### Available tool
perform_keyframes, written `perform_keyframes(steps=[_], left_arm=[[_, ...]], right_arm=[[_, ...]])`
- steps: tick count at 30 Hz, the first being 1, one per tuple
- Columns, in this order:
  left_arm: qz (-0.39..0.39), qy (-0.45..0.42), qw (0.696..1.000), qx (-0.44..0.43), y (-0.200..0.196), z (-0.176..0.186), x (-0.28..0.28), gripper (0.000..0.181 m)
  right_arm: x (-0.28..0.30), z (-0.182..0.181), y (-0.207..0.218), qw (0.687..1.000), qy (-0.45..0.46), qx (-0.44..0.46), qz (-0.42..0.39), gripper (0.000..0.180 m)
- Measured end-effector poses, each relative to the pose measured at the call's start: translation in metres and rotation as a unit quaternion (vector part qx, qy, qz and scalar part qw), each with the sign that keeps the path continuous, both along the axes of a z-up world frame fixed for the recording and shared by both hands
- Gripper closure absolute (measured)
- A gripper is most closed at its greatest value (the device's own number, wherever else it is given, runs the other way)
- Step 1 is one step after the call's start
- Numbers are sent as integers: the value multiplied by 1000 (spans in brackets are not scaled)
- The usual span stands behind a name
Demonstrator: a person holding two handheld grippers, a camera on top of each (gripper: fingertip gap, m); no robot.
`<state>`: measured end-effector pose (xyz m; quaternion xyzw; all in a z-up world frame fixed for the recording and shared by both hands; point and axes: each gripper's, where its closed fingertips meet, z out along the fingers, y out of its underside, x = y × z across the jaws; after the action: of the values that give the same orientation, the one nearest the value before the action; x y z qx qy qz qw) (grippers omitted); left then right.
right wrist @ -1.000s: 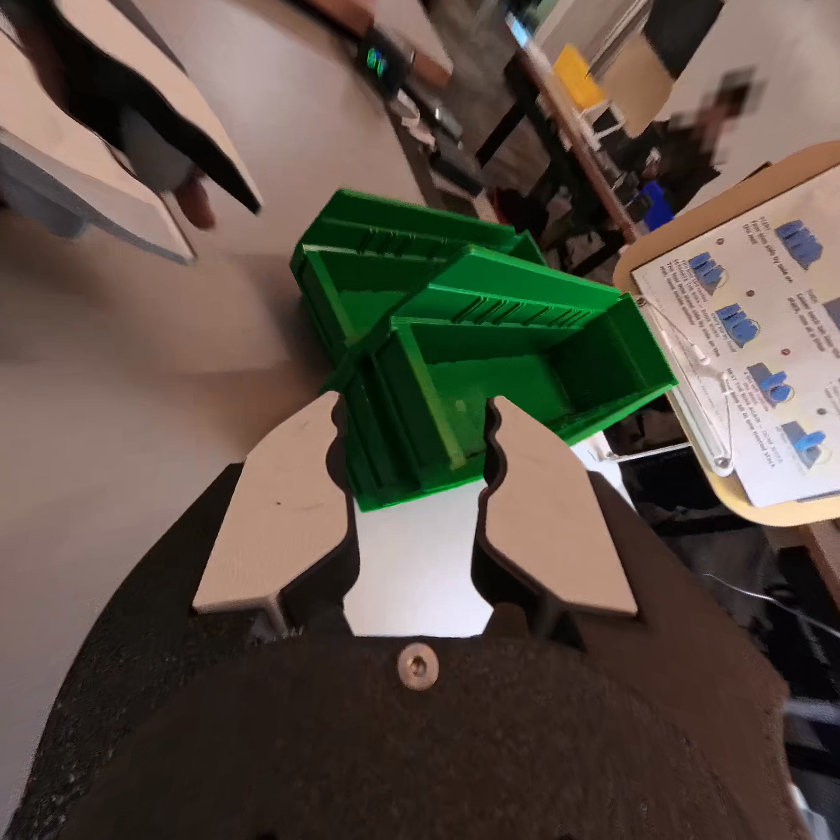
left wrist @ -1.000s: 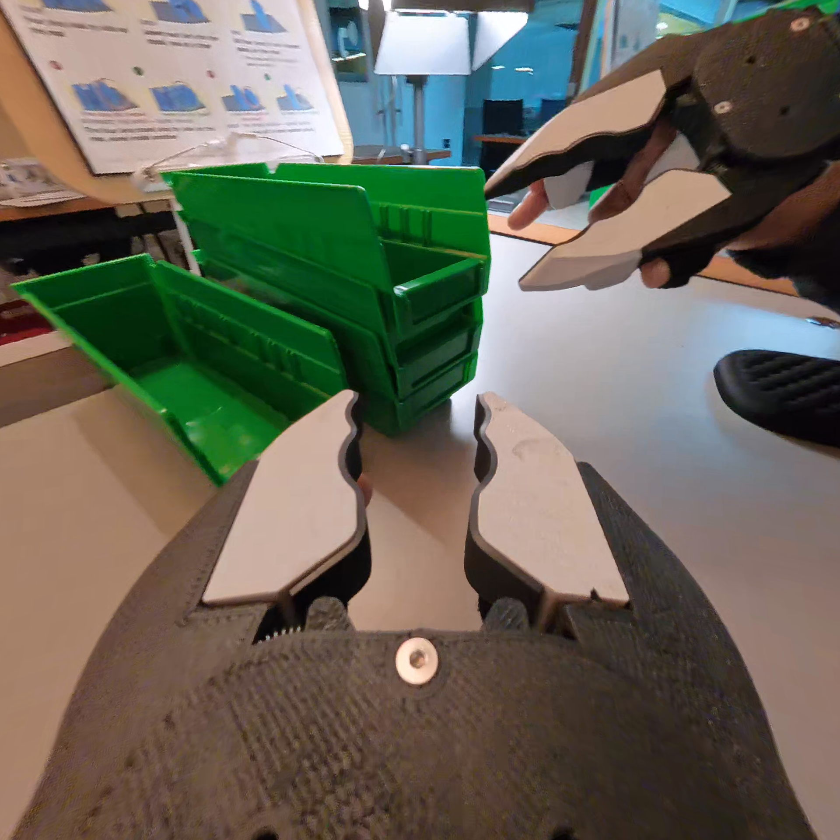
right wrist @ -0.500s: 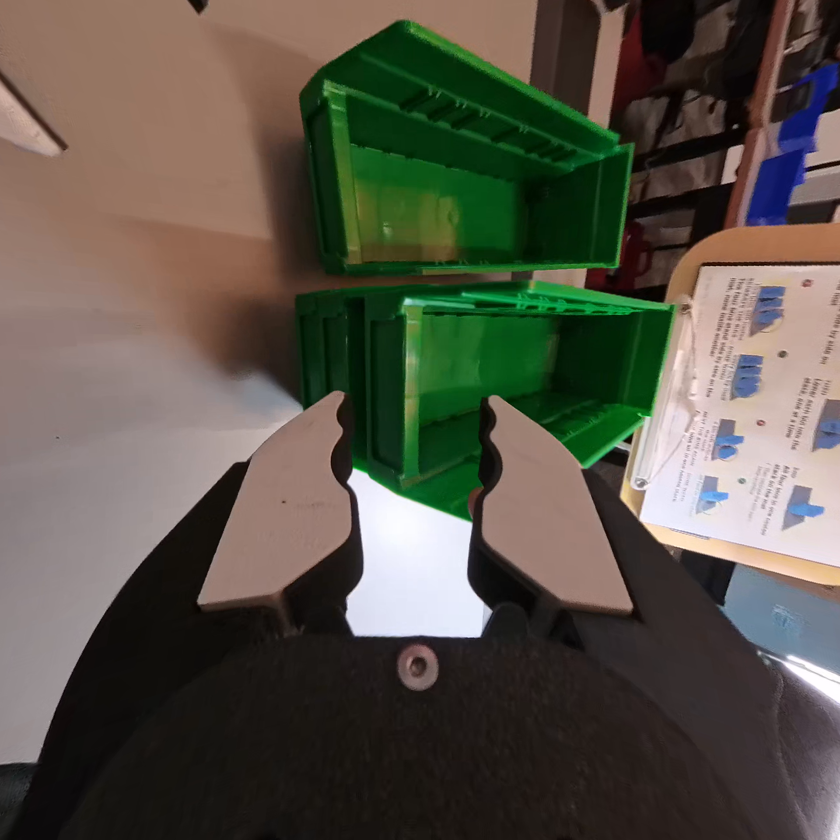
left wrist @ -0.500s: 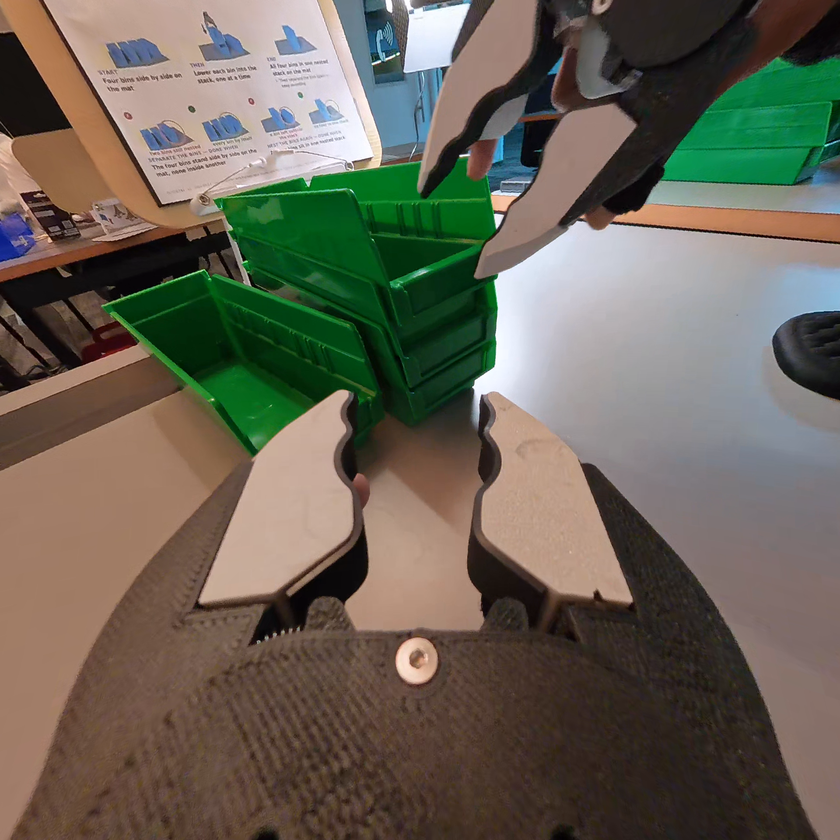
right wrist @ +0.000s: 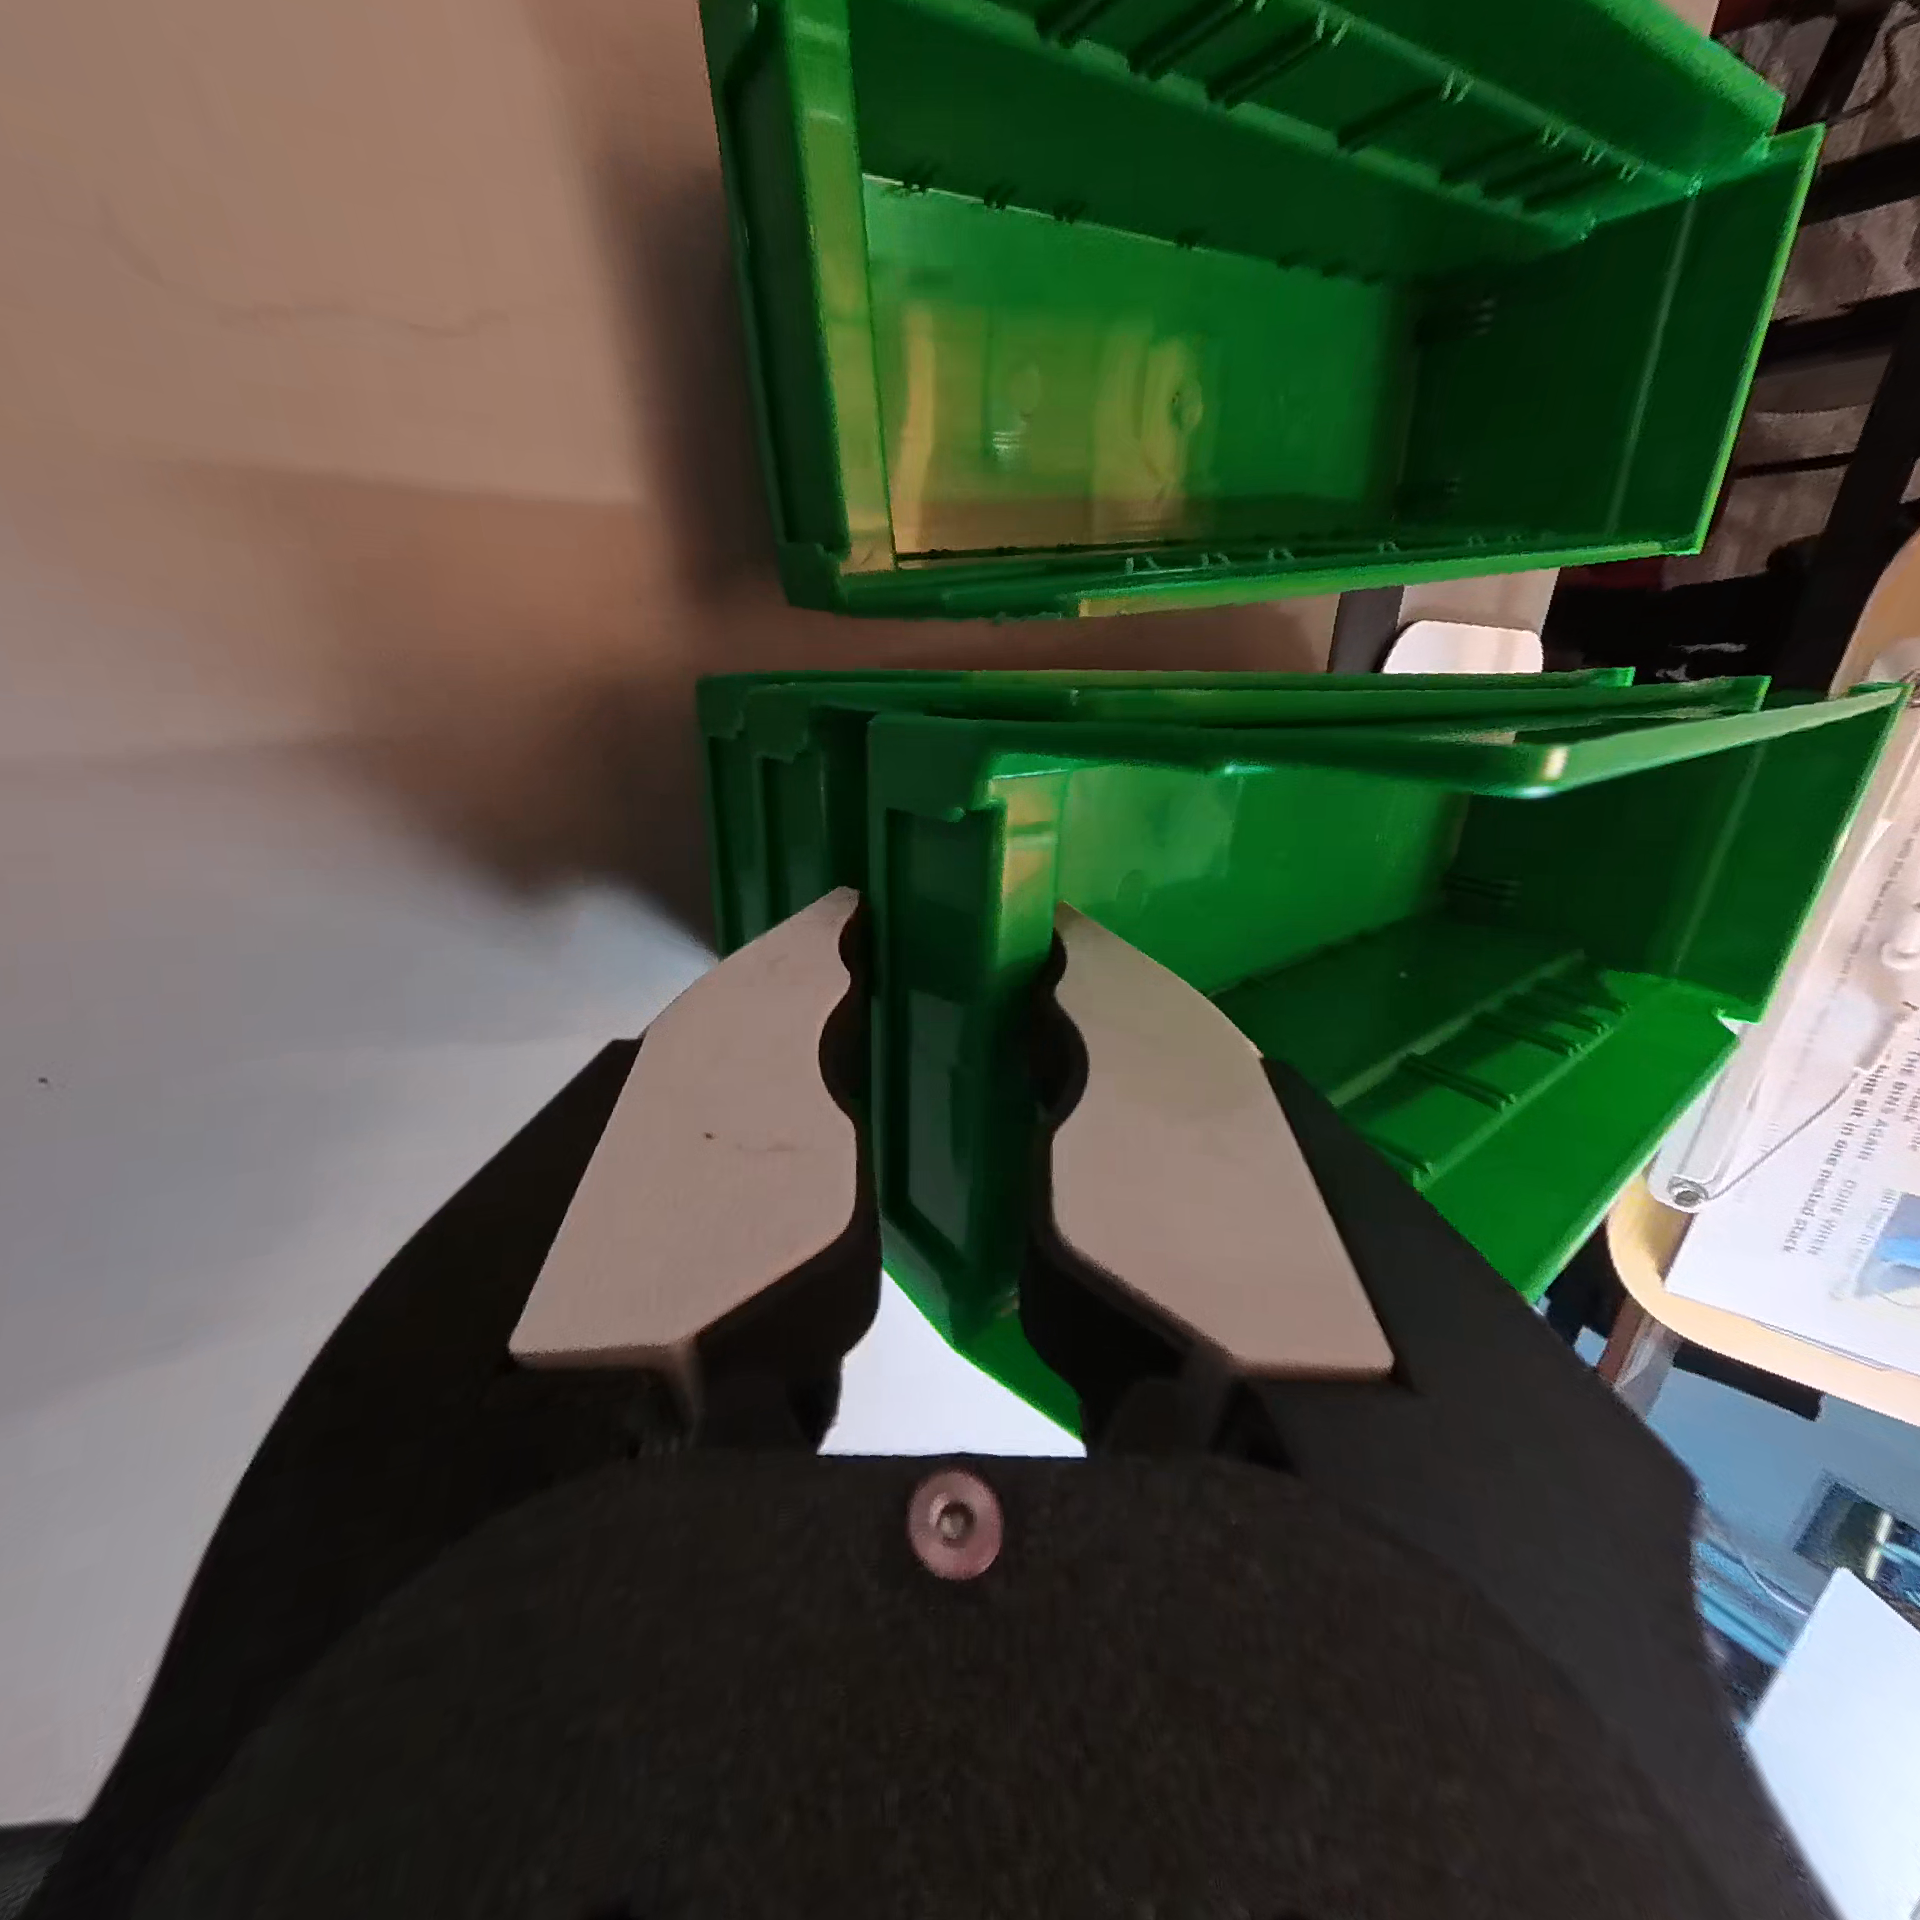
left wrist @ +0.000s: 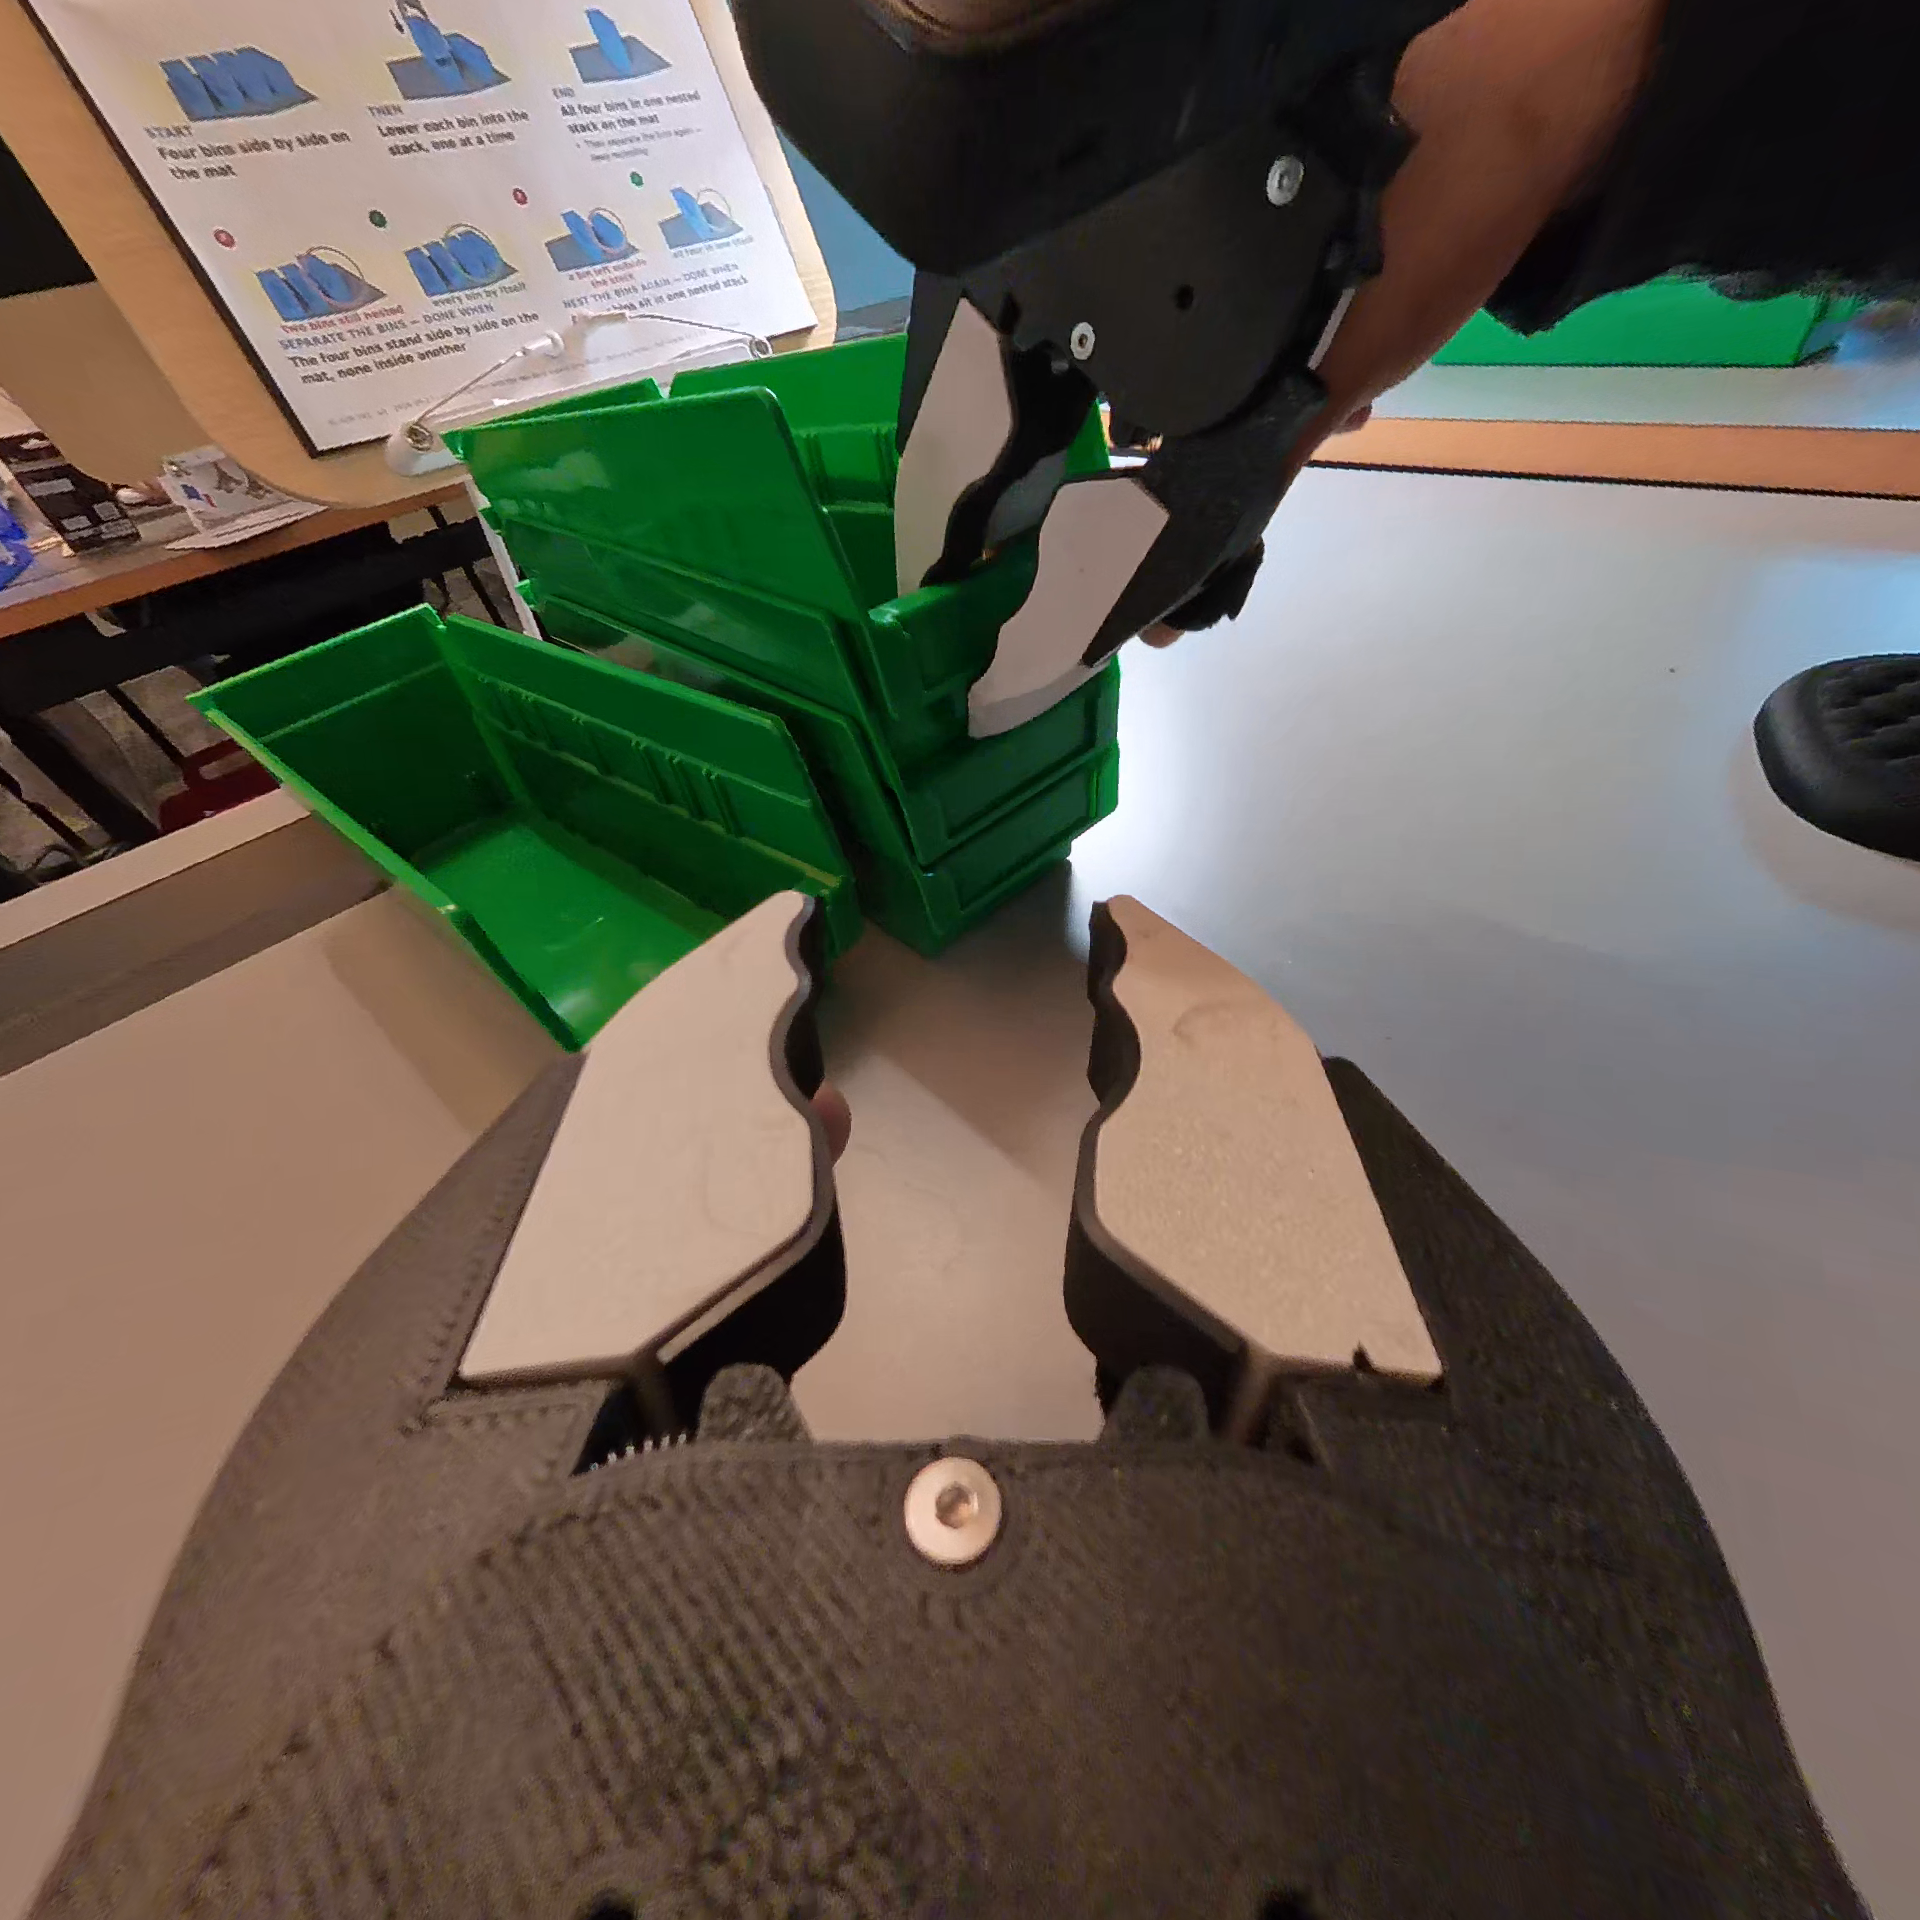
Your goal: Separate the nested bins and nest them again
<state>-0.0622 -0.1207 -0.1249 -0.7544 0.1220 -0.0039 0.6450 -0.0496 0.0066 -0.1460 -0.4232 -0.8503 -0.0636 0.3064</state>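
Observation:
Three green bins stand nested in a stack (left wrist: 987, 821) on the grey table (left wrist: 1455, 987). A fourth green bin (left wrist: 540, 831) stands alone just left of the stack; it also shows in the right wrist view (right wrist: 1143, 395). My right gripper (left wrist: 951, 649) comes down from above, one finger inside and one outside the top bin (left wrist: 675, 499). In its own view my right gripper (right wrist: 956, 912) is shut on that bin's front wall (right wrist: 945, 1039). My left gripper (left wrist: 956, 920) is open and empty, low over the table just in front of the stack.
An instruction sheet on a wooden board (left wrist: 447, 187) stands behind the bins, also in the right wrist view (right wrist: 1818, 1195). A black meshed pad (left wrist: 1849, 758) lies at the right. The table's edge (left wrist: 156, 935) runs at the left. More green bins (left wrist: 1621, 332) sit far back. There is about 12 centimetres between the tips of the two grippers.
My right gripper has swung over the stack, come down on the top bin's front wall and closed on it. My left gripper has stayed open, backing off a little.

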Motion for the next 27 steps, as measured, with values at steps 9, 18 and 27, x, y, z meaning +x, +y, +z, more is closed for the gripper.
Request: perform_keyframes(steps=[9,18,27], left_arm=[[-3,5,1000,2,0,-1,1,136],[3,5,1000,5,1,0,-2,136],[12,12,1000,0,5,-5,-5,136]], right_arm=[[4,57,0,999,35,-18,0,151],[51,152,7,994,104,29,-11,151],[157,55,70,994,55,51,-83,151]])
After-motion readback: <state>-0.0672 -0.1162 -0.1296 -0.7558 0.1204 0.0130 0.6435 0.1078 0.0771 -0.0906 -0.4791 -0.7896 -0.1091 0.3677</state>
